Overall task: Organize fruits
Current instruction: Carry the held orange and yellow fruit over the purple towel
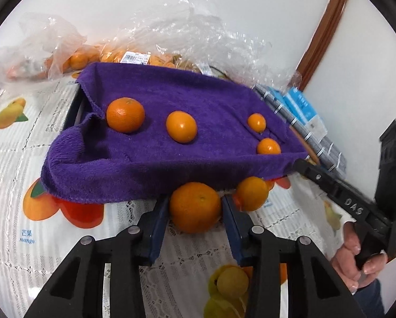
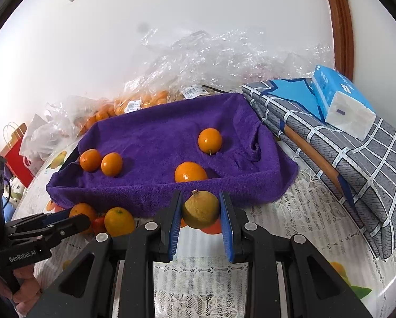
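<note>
While left gripper (image 1: 195, 212) brackets orange (image 1: 195, 206) on table (image 1: 17, 159), pads flank fruit; we cannot tell whether they press yet. Right gripper (image 2: 201, 212) clenched on yellowish fruit (image 2: 201, 208), held just before towel-lined tray (image 2: 144, 196). Four oranges already lie on purple towel; another orange (image 1: 252, 193) waits beside ours at tray's edge. We judge step as pickup; next: firm grip, lift over front rim, set down inside tray clear of others.

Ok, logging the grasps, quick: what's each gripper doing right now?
Left gripper: closed on an orange on the table, before the purple towel.
Right gripper: shut on a yellowish fruit.
</note>
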`<state>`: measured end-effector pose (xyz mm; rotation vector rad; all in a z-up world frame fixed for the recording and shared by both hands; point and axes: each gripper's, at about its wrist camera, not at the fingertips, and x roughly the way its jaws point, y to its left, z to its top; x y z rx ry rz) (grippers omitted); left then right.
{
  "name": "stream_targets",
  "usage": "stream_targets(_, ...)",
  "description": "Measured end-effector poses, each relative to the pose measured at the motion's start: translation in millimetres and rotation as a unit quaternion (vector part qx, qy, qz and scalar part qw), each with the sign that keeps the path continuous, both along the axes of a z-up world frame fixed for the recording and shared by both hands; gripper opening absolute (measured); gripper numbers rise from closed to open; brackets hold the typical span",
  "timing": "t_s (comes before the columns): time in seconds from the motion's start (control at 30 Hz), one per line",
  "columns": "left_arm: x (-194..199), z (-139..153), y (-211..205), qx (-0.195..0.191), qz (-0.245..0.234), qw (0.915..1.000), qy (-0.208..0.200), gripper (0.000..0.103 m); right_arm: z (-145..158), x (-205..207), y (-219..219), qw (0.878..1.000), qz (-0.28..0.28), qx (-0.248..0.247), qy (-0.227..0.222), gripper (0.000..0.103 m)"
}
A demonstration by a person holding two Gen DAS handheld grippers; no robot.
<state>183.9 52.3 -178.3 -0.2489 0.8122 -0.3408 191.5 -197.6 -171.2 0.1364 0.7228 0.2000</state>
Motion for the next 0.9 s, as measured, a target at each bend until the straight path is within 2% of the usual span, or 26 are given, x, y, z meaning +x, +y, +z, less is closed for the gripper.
stream_targets(0.2, -11, 9, 8, -0.011, 0.023, 0.9991, -0.035, 0.038, 3, -3, -2, 1.0, -0.007, 0.001, -0.012, 0.027)
stream_targets(0.3, -13, 16, 17, -0.037, 0.024, 0.9978, -0.05, 0.039, 4, -5, -4, 1.0, -0.009, 0.003, -0.019, 0.027)
stream_targets(0.5, -10, 19, 38, -0.078, 0.058, 0.9941, -0.048, 0.039, 6, -7, -5, 0.999, -0.015, 0.006, -0.028, 0.027)
stream_targets(0.9, -11, 25, 54, -0.087, 0.104, 0.9888, -0.063, 0.039, 9, -9, -15, 0.998, -0.04, 0.019, -0.036, 0.027)
